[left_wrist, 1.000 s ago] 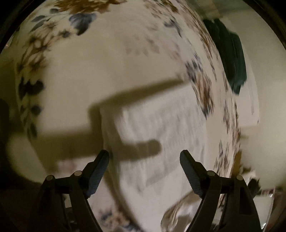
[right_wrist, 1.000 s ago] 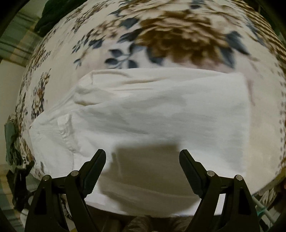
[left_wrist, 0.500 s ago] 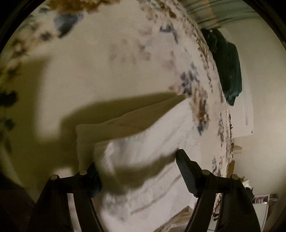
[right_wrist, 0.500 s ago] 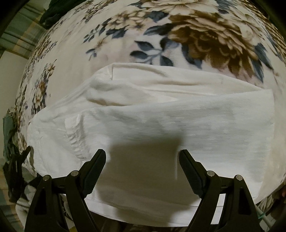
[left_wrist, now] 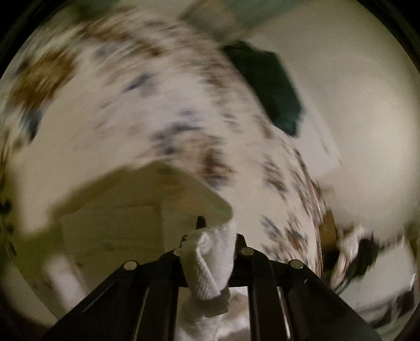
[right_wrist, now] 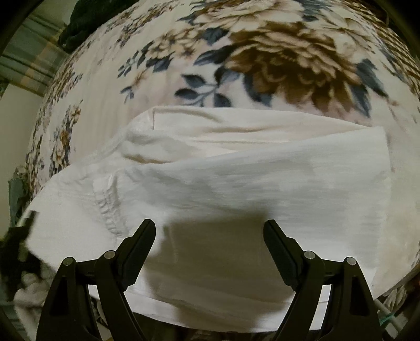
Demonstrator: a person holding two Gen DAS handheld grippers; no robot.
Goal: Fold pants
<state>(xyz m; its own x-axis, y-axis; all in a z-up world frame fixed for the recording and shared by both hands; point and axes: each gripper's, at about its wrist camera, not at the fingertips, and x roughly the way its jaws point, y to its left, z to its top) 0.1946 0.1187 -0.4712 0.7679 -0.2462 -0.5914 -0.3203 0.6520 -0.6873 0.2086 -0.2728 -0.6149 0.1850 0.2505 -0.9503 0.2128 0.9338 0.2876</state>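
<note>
White pants (right_wrist: pixel 236 178) lie partly folded on a floral blanket (right_wrist: pixel 275 57), the waistband seam at the left. My right gripper (right_wrist: pixel 210 244) is open and empty just above the near edge of the pants. My left gripper (left_wrist: pixel 210 236) is shut on a bunched corner of the white pants (left_wrist: pixel 210 262), which hangs down between its fingers, lifted off the blanket (left_wrist: pixel 157 91). The left wrist view is blurred with motion.
A dark green garment lies at the far edge of the bed, seen in the left wrist view (left_wrist: pixel 270 86) and the right wrist view (right_wrist: pixel 78 21). A pale wall (left_wrist: pixel 354 105) stands beyond the bed. Clutter lies off the bed's right side (left_wrist: pixel 362 257).
My left gripper has shut on the pants' corner and lifted it, swinging fast. My right gripper has stayed open, drifting slightly closer to the pants.
</note>
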